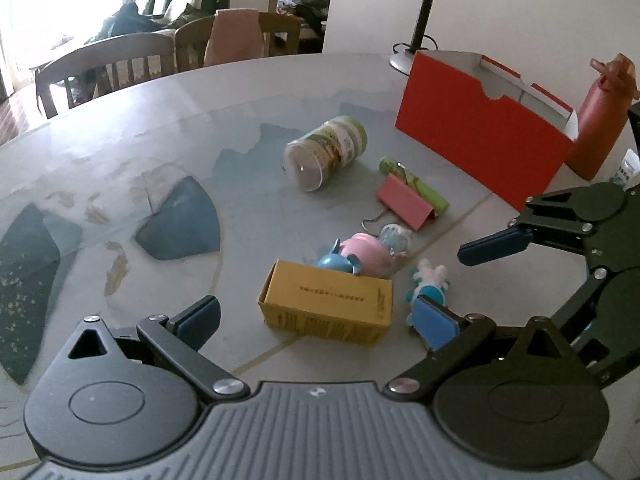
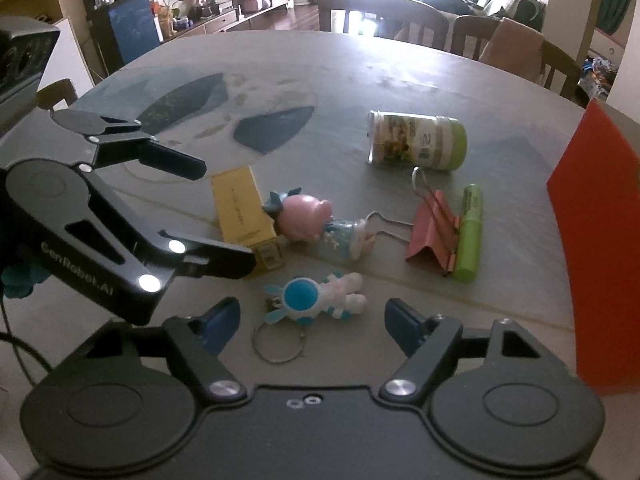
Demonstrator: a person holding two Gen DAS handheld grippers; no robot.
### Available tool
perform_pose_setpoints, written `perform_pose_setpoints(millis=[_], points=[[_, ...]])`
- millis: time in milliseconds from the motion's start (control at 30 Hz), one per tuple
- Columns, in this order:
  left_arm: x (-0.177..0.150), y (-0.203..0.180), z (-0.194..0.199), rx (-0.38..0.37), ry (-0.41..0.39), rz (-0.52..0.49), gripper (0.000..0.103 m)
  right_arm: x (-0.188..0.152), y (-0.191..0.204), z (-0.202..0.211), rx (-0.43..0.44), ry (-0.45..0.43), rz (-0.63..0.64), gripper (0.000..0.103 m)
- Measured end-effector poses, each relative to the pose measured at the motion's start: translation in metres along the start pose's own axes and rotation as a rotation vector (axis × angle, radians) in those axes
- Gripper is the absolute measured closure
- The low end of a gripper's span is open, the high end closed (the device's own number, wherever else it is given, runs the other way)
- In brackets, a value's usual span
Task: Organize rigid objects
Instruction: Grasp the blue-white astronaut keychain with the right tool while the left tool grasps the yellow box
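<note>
From the left wrist: left gripper (image 1: 316, 320) spread wide and empty, flanking a yellow cardboard box (image 1: 326, 307) on the grey round table (image 1: 160, 128), red open-topped box (image 1: 486, 136) far right. From the right wrist: right gripper (image 2: 312, 324) parted, gripping nothing, astride a blue-and-white rabbit keychain figure (image 2: 316, 296).

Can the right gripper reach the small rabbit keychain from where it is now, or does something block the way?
Probably yes. The rabbit keychain lies on the table directly ahead of the open right gripper, with nothing between. The yellow box and the left gripper stand off to one side.
</note>
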State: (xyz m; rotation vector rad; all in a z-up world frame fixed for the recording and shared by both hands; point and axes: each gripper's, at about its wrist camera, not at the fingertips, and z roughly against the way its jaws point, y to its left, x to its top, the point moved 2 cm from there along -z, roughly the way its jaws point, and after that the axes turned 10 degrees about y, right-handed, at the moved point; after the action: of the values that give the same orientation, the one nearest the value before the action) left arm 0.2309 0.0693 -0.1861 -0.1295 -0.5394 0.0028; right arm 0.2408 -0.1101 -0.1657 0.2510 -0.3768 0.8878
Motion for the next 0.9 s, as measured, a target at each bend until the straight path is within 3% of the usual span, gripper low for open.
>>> perform_pose_setpoints(millis=[433, 600, 733, 900], points=[[0.002, 0.006, -0.013, 0.007, -0.014, 0.014, 0.002, 0.004, -0.003, -0.005, 0.007, -0.007, 0.018, 0.038], [0.002, 0.003, -0.012, 0.002, -0.026, 0.005, 0.012, 0.004, -0.002, -0.005, 0.007, -0.010, 0.027, 0.046], [0.002, -0.001, -0.009, -0.012, -0.024, -0.004, 0.029, 0.004, -0.002, -0.004, 0.002, -0.009, 0.011, 0.046], [0.001, -0.004, -0.006, 0.000, -0.017, 0.007, 0.031, -0.001, -0.005, 0.002, -0.004, -0.009, -0.032, 0.047]])
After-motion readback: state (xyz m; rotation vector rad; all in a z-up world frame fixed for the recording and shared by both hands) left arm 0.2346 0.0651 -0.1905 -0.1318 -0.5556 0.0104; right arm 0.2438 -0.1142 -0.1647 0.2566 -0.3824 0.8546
